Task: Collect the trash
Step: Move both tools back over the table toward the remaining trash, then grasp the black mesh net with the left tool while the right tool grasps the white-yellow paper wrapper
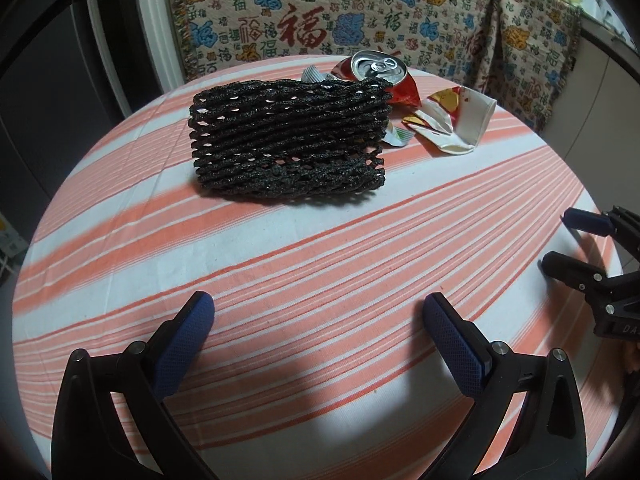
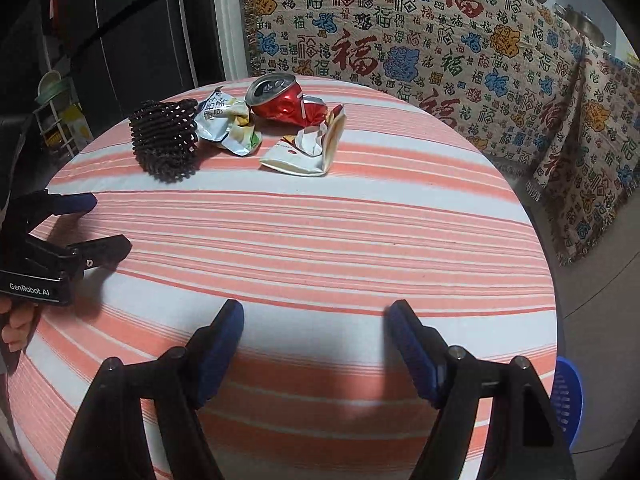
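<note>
Right now both grippers hover low over the near edge of the round table (image 2: 320, 240), which wears an orange-and-white striped cloth. Left gripper (image 1: 319, 312) has its jaws spread wide, blue pads facing each other, nothing between them. Right gripper (image 2: 314, 316) is the same story: wide apart and empty, off to the right of its partner, both pointing toward the far side.

Further out, well apart from both grippers, the trash sits bunched at the far edge. Nearest to the left gripper is the black foam net (image 1: 290, 140), lying on its side on the cloth, at the left end of the bunch. Just right of it lies a crumpled wrapper (image 2: 228, 124), white with some green and yellow, touching the net as far as I can tell. Behind that wrapper, the crushed red can (image 2: 284, 98) lies tipped over, silver top facing the left. Near and right of the can is a flattened paper cup (image 2: 308, 152), white with red marks, pressed against the can's near side.

Beyond the table, a patterned blanket (image 2: 440, 40) with red characters hangs across the back.
</note>
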`<state>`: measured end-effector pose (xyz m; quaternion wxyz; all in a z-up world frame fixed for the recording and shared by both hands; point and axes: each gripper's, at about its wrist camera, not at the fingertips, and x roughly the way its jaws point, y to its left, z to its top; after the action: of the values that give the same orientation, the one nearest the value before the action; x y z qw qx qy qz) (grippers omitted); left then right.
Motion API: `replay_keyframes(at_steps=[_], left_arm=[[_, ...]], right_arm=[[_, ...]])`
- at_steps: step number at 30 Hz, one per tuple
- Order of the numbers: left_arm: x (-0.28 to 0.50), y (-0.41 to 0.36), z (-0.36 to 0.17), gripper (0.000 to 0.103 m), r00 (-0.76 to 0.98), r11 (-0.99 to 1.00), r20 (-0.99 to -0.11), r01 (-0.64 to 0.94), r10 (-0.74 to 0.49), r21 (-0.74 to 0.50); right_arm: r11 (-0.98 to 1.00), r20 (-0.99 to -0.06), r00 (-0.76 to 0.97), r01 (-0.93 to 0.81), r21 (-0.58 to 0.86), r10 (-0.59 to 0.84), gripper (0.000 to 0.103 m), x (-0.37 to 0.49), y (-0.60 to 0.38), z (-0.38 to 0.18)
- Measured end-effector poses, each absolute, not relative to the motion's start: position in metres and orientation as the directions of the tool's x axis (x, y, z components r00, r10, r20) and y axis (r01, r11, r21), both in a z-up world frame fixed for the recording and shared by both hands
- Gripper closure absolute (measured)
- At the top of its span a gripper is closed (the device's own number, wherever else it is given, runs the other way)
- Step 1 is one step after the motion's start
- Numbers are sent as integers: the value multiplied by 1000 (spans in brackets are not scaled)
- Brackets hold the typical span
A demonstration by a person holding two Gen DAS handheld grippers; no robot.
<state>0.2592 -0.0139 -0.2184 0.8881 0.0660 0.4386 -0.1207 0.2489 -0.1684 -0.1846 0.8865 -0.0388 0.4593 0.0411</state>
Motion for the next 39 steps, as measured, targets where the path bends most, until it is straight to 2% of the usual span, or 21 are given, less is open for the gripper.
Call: replay_keyframes(at_steps=[9,13,16,19,23,27,28,29,30,31,32,35,39], left_arm=[[259,-12,-217,0,569,954,-804,299,-174,5],[268,13,-193,1,578,936,-784,352,-227,-12],[294,31,-165,1,537,891,-778,451,-325,-61],[324,34,-154,1,524,846,-783,534,-334,-4],[366,31,-162,1,500,811,-802,584,-327,34],[387,20,-174,2,442,771,-799,636,-409,-43],[388,15,-178,5,423,752,-800,657,-426,-53],[386,10,-182,22,400,732,-804,679,-439,-61],[383,5,-185,33,376,714,-811,696,-449,-73],[380,1,-189,53,343,696,-820,713,-458,-90],[376,-2,-191,63,323,685,-826,722,-462,-101],[362,-3,-195,75,314,687,-828,717,-465,-114],[333,4,-189,81,380,756,-801,642,-462,-132]], right_arm=[[994,-818,574,-109,-30,38,23,249,-169,-185],[994,-817,575,-108,-31,38,23,249,-168,-186],[994,-817,576,-108,-32,37,23,249,-168,-186],[994,-816,576,-108,-33,36,23,249,-168,-186],[994,-816,577,-108,-34,34,23,249,-168,-186],[994,-816,577,-107,-34,34,23,248,-168,-187],[994,-815,578,-107,-35,34,23,249,-168,-187],[994,-815,578,-107,-35,34,23,248,-168,-187],[994,-815,578,-107,-36,33,23,248,-167,-187],[994,-815,579,-107,-36,32,23,248,-167,-187],[994,-815,579,-106,-36,32,23,248,-167,-187],[994,-815,579,-106,-35,33,23,248,-168,-188],[995,-809,584,-98,-1,57,23,248,-171,-186]])
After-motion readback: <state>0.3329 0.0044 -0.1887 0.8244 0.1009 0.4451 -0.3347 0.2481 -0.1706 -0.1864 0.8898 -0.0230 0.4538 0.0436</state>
